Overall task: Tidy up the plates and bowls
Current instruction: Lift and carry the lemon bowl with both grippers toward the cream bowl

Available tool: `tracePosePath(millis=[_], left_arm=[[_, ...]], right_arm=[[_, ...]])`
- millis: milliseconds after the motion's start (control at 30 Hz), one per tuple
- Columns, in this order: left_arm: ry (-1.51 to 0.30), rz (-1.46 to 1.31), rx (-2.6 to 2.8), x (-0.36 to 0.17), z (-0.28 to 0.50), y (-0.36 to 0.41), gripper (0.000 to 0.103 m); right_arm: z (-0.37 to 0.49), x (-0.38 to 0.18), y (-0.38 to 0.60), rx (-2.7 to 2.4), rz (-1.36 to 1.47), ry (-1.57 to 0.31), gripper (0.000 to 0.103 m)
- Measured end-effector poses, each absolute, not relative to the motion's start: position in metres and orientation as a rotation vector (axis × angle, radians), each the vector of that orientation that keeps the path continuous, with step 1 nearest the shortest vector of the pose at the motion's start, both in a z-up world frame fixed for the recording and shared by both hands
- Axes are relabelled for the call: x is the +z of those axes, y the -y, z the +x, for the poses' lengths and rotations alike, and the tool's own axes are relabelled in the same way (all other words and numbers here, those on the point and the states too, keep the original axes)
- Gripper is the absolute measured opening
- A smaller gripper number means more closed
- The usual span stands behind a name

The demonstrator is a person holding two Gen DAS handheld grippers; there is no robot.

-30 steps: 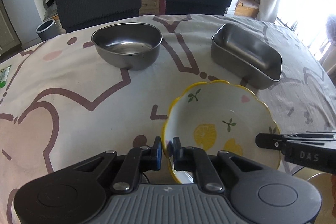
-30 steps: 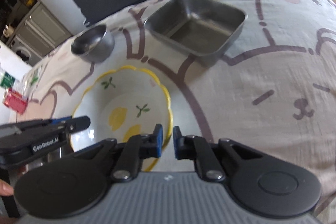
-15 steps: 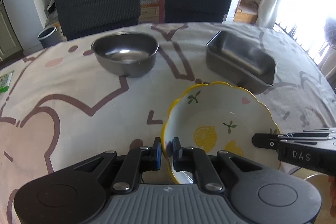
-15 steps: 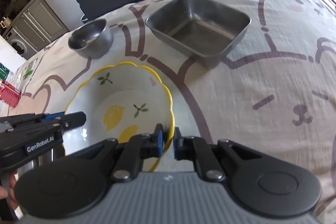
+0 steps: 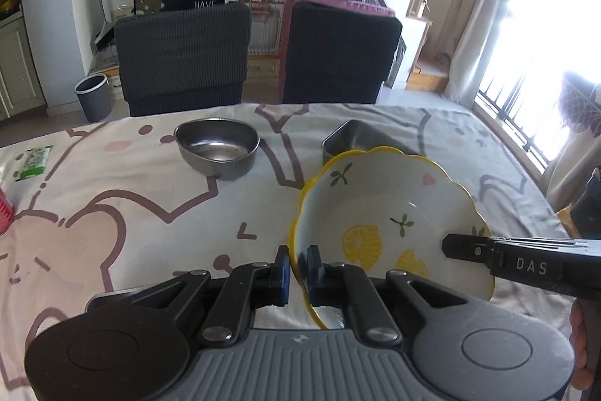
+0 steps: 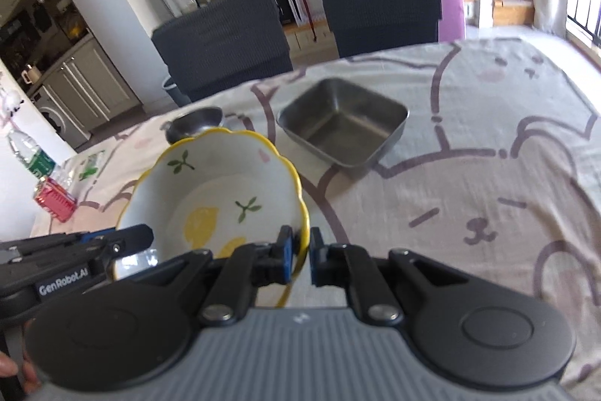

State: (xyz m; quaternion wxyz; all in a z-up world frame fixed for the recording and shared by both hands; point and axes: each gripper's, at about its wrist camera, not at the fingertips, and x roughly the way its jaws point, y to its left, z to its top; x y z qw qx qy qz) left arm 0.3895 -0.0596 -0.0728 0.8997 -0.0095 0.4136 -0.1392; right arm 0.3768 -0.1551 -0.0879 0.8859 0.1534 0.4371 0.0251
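Note:
A white ceramic bowl (image 5: pixel 390 209) with a wavy yellow rim and lemon prints hangs above the table, tilted a little. My left gripper (image 5: pixel 298 273) is shut on its near left rim. My right gripper (image 6: pixel 300 256) is shut on the opposite rim of the same bowl (image 6: pixel 221 194). Each view shows the other gripper reaching in from the side. A round steel bowl (image 5: pixel 217 148) stands on the cloth at the far left. A square steel tray (image 6: pixel 343 121) stands at the far right, partly hidden behind the ceramic bowl in the left wrist view.
The table (image 5: pixel 131 213) wears a cream cloth with brown cartoon outlines. Two dark chairs (image 5: pixel 184 55) stand at its far side. A red packet (image 6: pixel 54 202), a water bottle (image 6: pixel 32 155) and a green packet (image 5: pixel 33 162) lie at the left edge. A grey bin (image 5: pixel 93 96) is on the floor.
Both grippers have risen with the lemon bowl held between them, lifting it off the cloth. It now overlaps the steel tray and steel bowl in the views.

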Motion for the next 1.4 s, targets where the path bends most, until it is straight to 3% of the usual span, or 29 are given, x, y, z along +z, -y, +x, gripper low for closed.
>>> tracePosePath(millis=[400, 733, 1400], left_arm=[[-0.767, -0.05, -0.326, -0.038, 0.324, 0.067, 0.008], [-0.808, -0.113, -0.34, -0.061, 0.292, 0.07, 0.008], [-0.986, -0.156, -0.381, -0.107, 0.3, 0.09, 0.008]], right_arm=[[0.31, -0.047, 0.176, 0.099, 0.337, -0.819, 0.011], [0.269, -0.052, 0.188, 0.078, 0.331, -0.845, 0.011], [0.263, -0.078, 0.194, 0.053, 0.235, -1.011, 0.011]])
